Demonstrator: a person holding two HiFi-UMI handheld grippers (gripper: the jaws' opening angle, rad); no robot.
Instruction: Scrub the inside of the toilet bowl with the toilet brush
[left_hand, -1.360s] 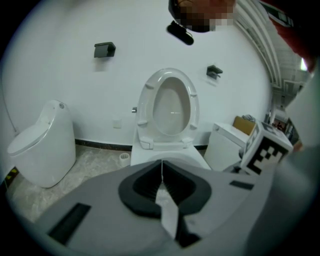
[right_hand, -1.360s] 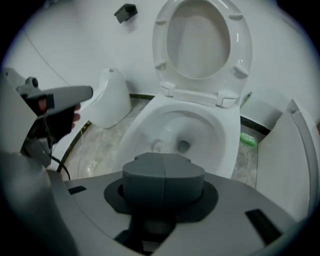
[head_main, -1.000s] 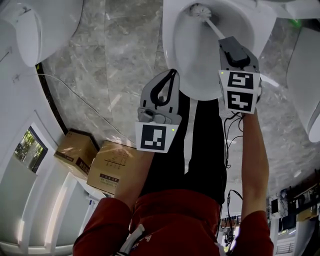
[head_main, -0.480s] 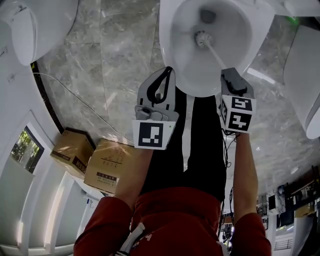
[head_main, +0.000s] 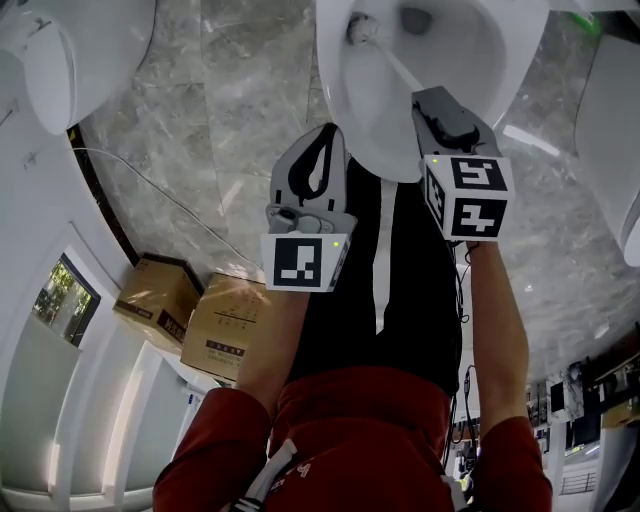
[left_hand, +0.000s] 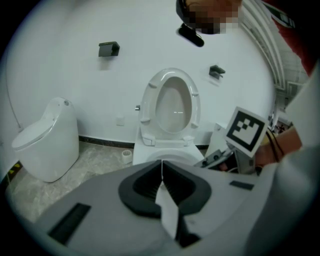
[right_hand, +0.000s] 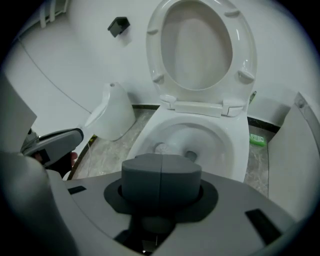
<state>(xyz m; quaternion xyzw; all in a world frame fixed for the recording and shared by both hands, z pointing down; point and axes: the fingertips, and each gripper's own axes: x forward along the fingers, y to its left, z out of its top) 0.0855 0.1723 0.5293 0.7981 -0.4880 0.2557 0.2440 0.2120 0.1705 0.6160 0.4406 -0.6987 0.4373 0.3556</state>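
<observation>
The white toilet bowl (head_main: 335, 95) fills the top of the head view, seat lid (right_hand: 200, 45) raised. My right gripper (head_main: 428, 100) hangs over the bowl's near rim, shut on the toilet brush's handle (head_main: 398, 68). The white handle slants up-left to the brush head (head_main: 362, 28), which lies against the bowl's left inner wall, left of the drain (head_main: 415, 18). In the right gripper view the brush head (right_hand: 160, 148) shows just past the closed jaws (right_hand: 161, 167). My left gripper (head_main: 322, 150) hovers in front of the bowl, shut and empty, its pads (left_hand: 172, 187) meeting.
A second toilet (head_main: 70, 50) stands at the far left, and a white fixture (head_main: 615, 140) at the right. Two cardboard boxes (head_main: 155, 300) sit by the left wall, a thin cable (head_main: 150, 185) crosses the marble floor, and a green packet (right_hand: 257, 140) lies right of the bowl.
The brush head went from the bowl's back to its middle, then to the left wall. My right gripper swung left and rolled with it. The left gripper stayed put.
</observation>
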